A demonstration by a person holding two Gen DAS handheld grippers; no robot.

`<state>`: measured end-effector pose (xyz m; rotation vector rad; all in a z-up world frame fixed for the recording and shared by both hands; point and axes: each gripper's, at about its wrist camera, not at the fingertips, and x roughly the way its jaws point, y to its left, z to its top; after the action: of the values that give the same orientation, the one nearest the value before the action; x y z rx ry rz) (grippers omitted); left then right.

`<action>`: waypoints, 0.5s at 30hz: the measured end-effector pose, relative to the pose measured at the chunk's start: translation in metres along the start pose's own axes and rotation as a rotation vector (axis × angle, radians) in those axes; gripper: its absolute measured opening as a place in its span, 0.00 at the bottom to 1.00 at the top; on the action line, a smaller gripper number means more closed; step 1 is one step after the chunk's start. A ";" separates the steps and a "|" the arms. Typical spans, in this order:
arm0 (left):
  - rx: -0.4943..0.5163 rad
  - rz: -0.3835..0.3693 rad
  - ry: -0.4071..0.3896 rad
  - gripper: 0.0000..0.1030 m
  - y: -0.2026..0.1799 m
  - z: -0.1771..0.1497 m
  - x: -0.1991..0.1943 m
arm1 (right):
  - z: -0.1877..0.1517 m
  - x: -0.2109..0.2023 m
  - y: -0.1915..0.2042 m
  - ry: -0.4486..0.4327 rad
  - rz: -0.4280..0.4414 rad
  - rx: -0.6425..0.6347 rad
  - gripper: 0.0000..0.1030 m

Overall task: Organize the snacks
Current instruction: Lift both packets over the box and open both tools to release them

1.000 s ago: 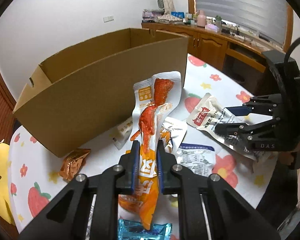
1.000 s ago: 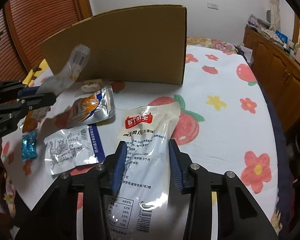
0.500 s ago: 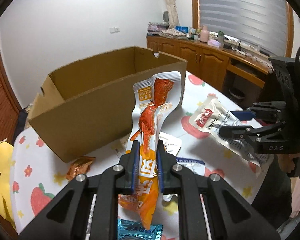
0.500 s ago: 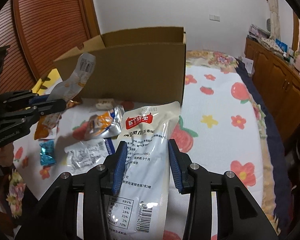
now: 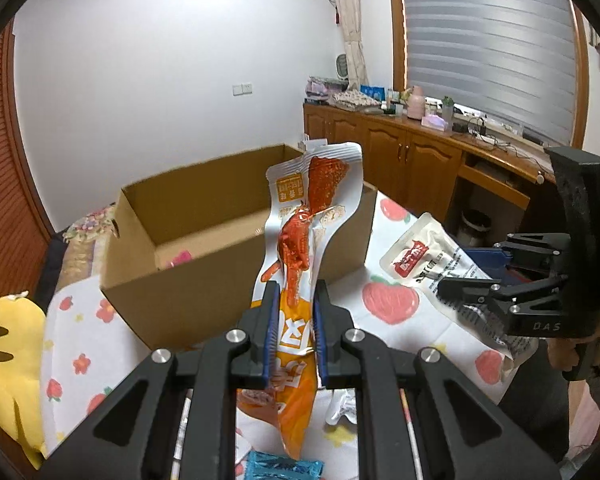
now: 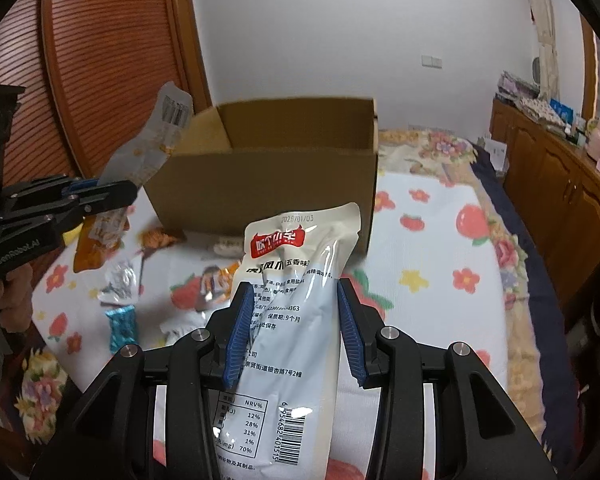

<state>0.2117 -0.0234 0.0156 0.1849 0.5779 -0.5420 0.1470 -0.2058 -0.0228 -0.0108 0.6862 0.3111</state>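
Note:
My left gripper (image 5: pixel 294 300) is shut on an orange and white snack pouch (image 5: pixel 308 216) and holds it upright in the air, just short of the near wall of the open cardboard box (image 5: pixel 204 264). My right gripper (image 6: pixel 294 300) is shut on a white chicken-feet pouch (image 6: pixel 296 304), held above the table in front of the box (image 6: pixel 268 184). Each gripper shows in the other's view: the right one (image 5: pixel 460 276) with its pouch (image 5: pixel 424 256), the left one (image 6: pixel 112 194) with its pouch (image 6: pixel 152 140). Something pink (image 5: pixel 182 257) lies inside the box.
Loose snacks lie on the strawberry-print tablecloth (image 6: pixel 432 264): a blue packet (image 6: pixel 122 326), a silver wrapper (image 6: pixel 120 280), an orange packet (image 6: pixel 158 238) near the box. A yellow plush (image 5: pixel 4 364) sits at the left. Wooden cabinets (image 5: pixel 412 164) stand behind.
Both grippers have risen with their pouches, so the inside of the box now shows. Both have moved nearer to the box.

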 end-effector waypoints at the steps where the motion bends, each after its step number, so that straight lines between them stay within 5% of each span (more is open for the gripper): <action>1: -0.002 0.004 -0.006 0.12 0.002 0.003 -0.002 | 0.004 -0.003 0.001 -0.008 0.000 -0.003 0.40; 15: -0.035 0.042 -0.085 0.12 0.030 0.038 -0.022 | 0.068 -0.031 0.018 -0.109 0.008 -0.067 0.41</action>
<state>0.2307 -0.0002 0.0600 0.1404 0.4989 -0.4960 0.1612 -0.1901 0.0507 -0.0544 0.5675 0.3395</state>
